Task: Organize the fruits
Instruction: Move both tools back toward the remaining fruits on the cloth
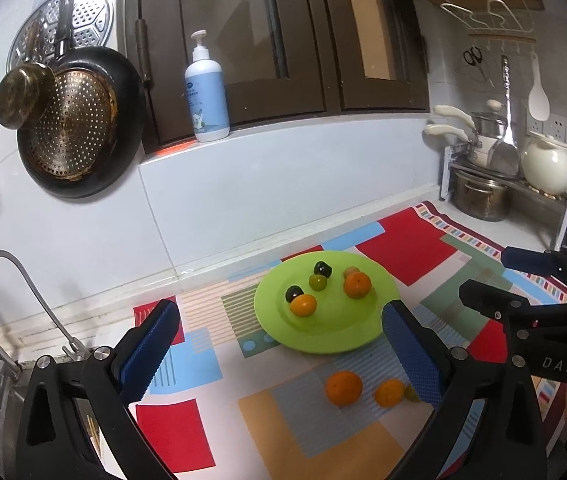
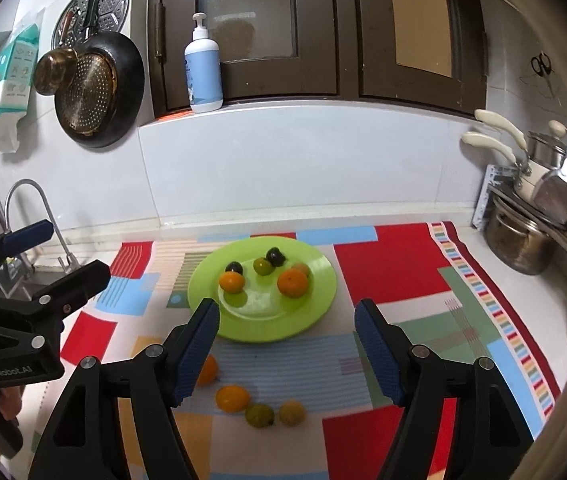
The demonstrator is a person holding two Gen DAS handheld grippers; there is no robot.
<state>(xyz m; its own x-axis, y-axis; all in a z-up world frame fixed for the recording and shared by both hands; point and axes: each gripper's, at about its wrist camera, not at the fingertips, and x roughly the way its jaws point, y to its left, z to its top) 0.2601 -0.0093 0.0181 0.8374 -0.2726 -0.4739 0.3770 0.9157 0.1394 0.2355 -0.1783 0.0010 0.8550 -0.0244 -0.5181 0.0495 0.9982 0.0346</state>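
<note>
Yellow fruit (image 2: 292,412) shows only from the right; both tongs (image 1: 279,350) (image 2: 287,354) gape empty.

The right claw (image 2: 286,354) hangs empty with jaws apart over a colourful patchwork mat (image 2: 423,312). Beyond it, a round lime-green plastic plate (image 2: 311,312) carries six small fruits. Four more lie loose on the mat.

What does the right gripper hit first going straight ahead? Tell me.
Probably the green plate: the open right gripper points at its near rim, above the loose fruit on the mat. Depth is uncertain.
</note>
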